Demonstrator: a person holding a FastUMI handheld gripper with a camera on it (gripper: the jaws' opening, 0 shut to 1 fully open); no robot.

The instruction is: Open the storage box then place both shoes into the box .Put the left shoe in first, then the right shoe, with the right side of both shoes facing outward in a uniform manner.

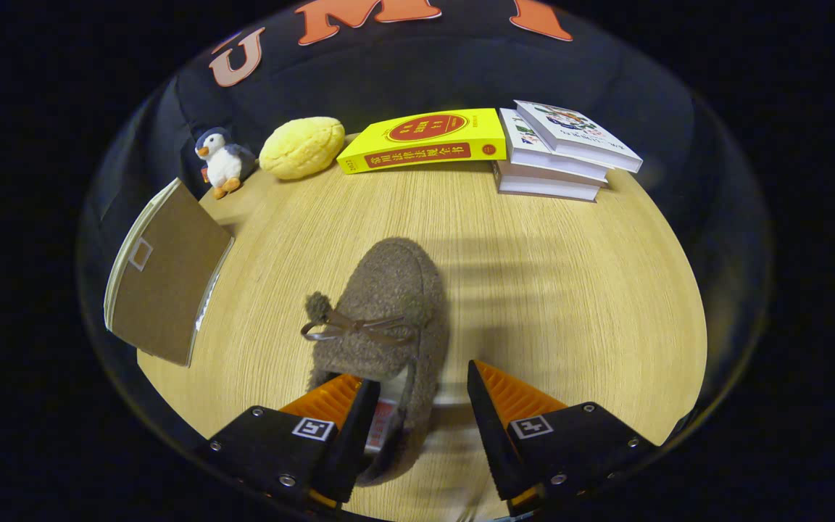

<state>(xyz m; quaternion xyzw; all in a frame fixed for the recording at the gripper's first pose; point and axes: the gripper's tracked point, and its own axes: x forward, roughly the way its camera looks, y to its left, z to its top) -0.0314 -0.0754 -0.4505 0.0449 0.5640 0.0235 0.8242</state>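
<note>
While my claw [416, 406] sits low over the table [570, 304], its fingers are spread apart with the heel end of the fuzzy brown shoe [381, 319] between them. The left finger looks like it's dipping inside the shoe opening, and the right finger stands clear of the outer wall, so nothing's gripped yet. The toe points away from me, bow on top. Off to the left the storage box [164, 272] has a brown flap that seems tilted up, though I honestly can't tell if it's properly open. Beyond are a penguin toy [222, 161], a yellow bun [303, 147] and stacked books [555, 148]. I'd say I'm at the grab step: next is pinching the heel wall, then carrying it left to the box.
</note>
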